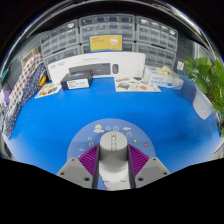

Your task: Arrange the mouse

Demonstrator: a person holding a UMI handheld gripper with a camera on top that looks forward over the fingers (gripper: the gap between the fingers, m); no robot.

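Observation:
A grey and white computer mouse (113, 152) stands between my fingers, its front end pointing away over a round grey mouse mat with small printed icons (112, 128). My gripper (113, 163) has both purple pads pressed against the mouse's sides, so it is shut on the mouse. The left pad (90, 160) and right pad (137, 160) flank it closely. The mat lies on a blue table (60, 125) just ahead of the fingers. The mouse's underside is hidden.
At the table's far edge stand a white box (72, 68), a dark box (78, 75), a white panel (128, 68) and flat printed sheets (135, 85). A green plant (205, 72) is at the far right. Shelves of bins (105, 35) line the back wall.

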